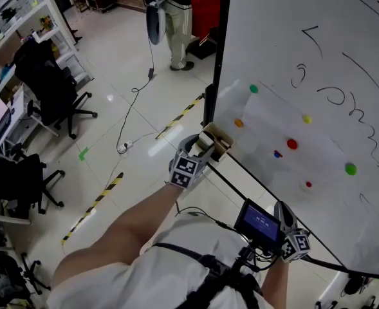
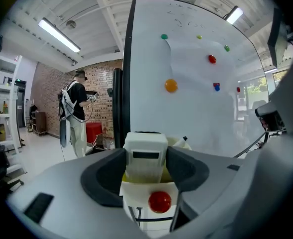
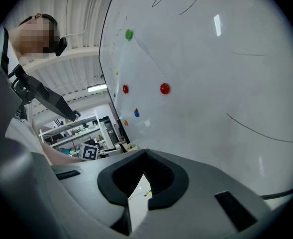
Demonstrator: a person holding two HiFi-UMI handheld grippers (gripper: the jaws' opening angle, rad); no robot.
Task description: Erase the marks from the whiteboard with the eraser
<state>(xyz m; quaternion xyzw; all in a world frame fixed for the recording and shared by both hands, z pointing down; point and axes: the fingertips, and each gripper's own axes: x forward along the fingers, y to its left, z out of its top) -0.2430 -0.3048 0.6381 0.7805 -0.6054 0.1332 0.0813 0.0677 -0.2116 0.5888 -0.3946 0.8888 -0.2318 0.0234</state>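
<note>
Nearest the lens, my left hand-held gripper [image 2: 146, 163] pinches a white plastic block eraser [image 2: 145, 146] with a yellowish underside between its dark padded jaws. It sits at the lower left edge of the glossy whiteboard [image 1: 292, 63]. Thin black pen marks [image 1: 334, 95] and round coloured magnets [image 1: 292, 144] dot the board. My right hand-held gripper [image 3: 145, 156] is pressed together, empty. A black office chair [image 1: 51, 89] stands on the shiny floor [image 1: 131, 166].
</note>
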